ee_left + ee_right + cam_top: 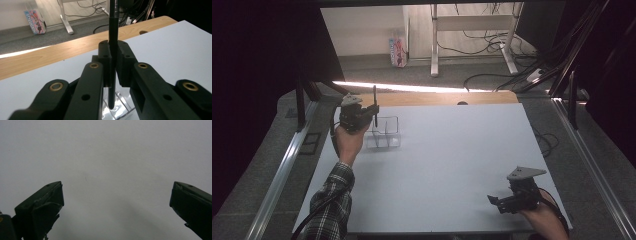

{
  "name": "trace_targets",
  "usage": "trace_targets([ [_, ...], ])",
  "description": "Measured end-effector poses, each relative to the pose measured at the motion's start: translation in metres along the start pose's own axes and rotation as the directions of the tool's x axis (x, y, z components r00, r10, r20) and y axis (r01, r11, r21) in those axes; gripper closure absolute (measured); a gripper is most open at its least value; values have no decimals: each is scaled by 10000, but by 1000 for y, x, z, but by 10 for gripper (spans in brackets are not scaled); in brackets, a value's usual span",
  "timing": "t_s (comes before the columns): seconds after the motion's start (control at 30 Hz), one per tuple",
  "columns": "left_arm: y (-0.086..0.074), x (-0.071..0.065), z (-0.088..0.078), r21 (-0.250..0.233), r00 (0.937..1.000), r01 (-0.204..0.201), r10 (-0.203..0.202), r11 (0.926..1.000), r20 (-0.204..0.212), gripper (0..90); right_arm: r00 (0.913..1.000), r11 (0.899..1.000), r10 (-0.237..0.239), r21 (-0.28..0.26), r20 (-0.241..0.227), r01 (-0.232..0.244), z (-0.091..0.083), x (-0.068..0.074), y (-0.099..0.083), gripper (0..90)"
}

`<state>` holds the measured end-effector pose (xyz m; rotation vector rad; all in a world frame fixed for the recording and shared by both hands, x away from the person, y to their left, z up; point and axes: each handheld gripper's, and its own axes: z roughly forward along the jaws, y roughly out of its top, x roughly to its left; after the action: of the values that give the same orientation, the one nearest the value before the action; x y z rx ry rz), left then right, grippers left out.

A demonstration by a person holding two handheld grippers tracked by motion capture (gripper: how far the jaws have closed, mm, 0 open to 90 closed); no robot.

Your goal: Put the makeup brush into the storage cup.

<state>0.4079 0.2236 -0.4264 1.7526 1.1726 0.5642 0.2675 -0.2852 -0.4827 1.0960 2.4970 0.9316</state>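
My left gripper [373, 111] is shut on a black pen [375, 104], which stands upright between its jaws. In the left gripper view the pen [113, 37] runs straight up through my left gripper [113, 58], its lower tip just above a clear plastic holder [120, 106]. From above, that clear holder [384, 132] sits on the white table top [452, 165] right beside the left hand. My right gripper [498, 202] rests near the table's front right corner. Its jaws stand wide apart in the right gripper view, with nothing in my right gripper [116, 195] but bare white surface.
A wooden strip [437, 98] borders the table's far edge. Metal rails [282, 170] run along both sides. Beyond the table are desk legs [434, 45], floor cables [492, 45] and a colourful carton [397, 50] on the floor.
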Motion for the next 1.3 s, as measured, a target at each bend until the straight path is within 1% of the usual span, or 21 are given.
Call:
trace_targets([
  [0.1,-2,-1,2,59,9999,-66,67,10000,-95,834,10000,10000,-9,14,-14,9,0,0,0,0],
  [0.33,-8,-3,8,125,9998,-127,129,9998,-171,834,9999,9999,-87,123,-70,88,2,1,0,0],
  [0.73,-23,-5,17,326,9998,-156,161,9993,-140,834,9998,9996,-141,231,-148,144,3,2,-1,0],
  [1.07,-33,-6,20,593,9996,-269,275,9979,-91,834,9996,9991,-198,371,-208,206,4,3,-1,0],
  [1.3,-39,-7,22,731,9996,-232,242,9971,-133,832,9993,9983,-259,512,-283,273,6,4,-2,0],
])
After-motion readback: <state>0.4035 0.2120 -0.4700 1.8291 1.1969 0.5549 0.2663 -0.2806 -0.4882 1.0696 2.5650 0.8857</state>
